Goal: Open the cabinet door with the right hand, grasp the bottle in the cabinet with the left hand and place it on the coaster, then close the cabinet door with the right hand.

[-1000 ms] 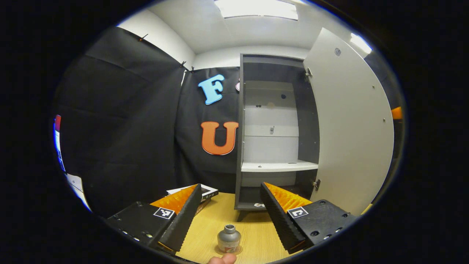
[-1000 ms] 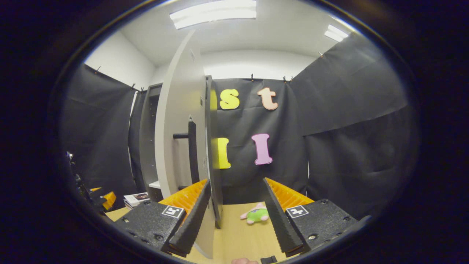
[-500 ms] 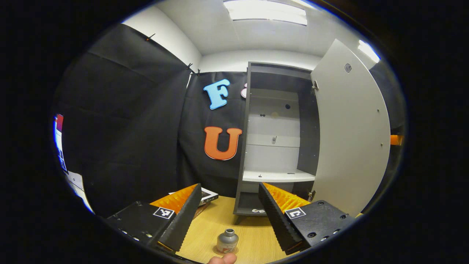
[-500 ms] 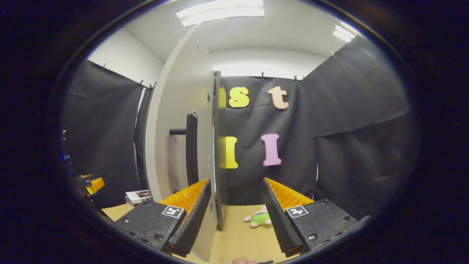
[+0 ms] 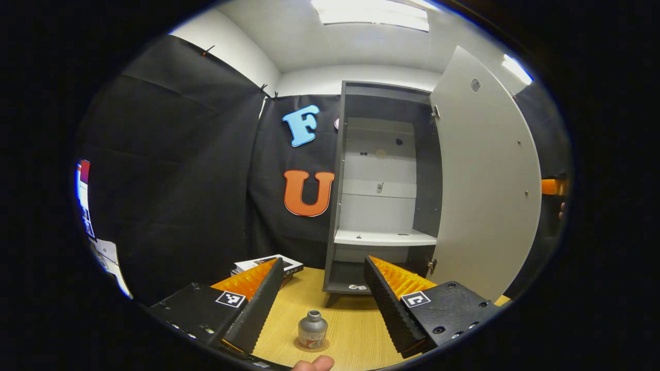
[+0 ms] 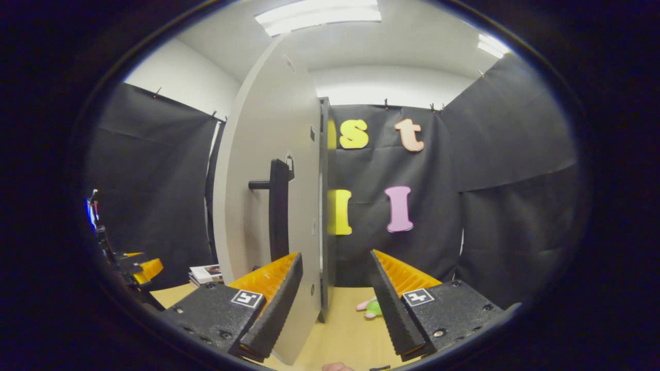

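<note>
A small grey bottle (image 5: 312,328) stands upright on a round coaster (image 5: 299,344) on the wooden table, low between the fingers of my left gripper (image 5: 324,304), which is open and holds nothing. Behind it the dark cabinet (image 5: 379,190) stands with its pale door (image 5: 484,175) swung wide to the right. In the right gripper view my right gripper (image 6: 335,304) is open, close to the outer face of that cabinet door (image 6: 258,206). The door's dark bar handle (image 6: 278,211) is just above my left finger, untouched.
A stack of books (image 5: 268,265) lies on the table left of the cabinet. A small green and pink plush toy (image 6: 371,307) lies on the table by the back cloth wall. The other gripper (image 6: 136,268) shows far left in the right gripper view.
My left gripper has drawn back from the bottle, which stays on the coaster. My right gripper has shifted along the door's outer face; door and handle now sit farther right in its view.
</note>
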Motion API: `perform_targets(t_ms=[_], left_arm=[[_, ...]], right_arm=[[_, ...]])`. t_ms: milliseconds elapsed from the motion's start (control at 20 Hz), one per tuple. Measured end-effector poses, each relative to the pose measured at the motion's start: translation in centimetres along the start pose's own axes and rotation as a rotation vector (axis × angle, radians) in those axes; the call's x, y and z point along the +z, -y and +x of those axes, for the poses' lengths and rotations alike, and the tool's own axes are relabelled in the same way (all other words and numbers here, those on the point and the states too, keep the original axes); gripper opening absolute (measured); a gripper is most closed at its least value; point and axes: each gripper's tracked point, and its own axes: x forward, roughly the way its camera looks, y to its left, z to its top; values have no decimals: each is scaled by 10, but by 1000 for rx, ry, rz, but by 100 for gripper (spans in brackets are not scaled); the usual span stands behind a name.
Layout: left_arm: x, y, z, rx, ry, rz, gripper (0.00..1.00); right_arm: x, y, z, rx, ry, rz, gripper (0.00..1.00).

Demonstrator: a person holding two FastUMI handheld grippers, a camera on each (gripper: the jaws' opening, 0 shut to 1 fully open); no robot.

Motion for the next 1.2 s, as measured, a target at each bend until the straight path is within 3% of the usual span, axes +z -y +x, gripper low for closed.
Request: perform_targets(t_ms=[250,650,950,1200], left_arm=[[-21,2,-8,9,-24,7,94],[-17,-5,-19,32,-25,-5,94],[-13,-18,-23,66,-11,-14,94],[-16,-21,-26,65,-23,-10,94]], right_arm=[[-3,-57,18,130,11,64,84],[-1,-138,80,307,36,13,84],[-7,-194,135,361,41,31,85],[-12,-202,162,323,37,28,85]])
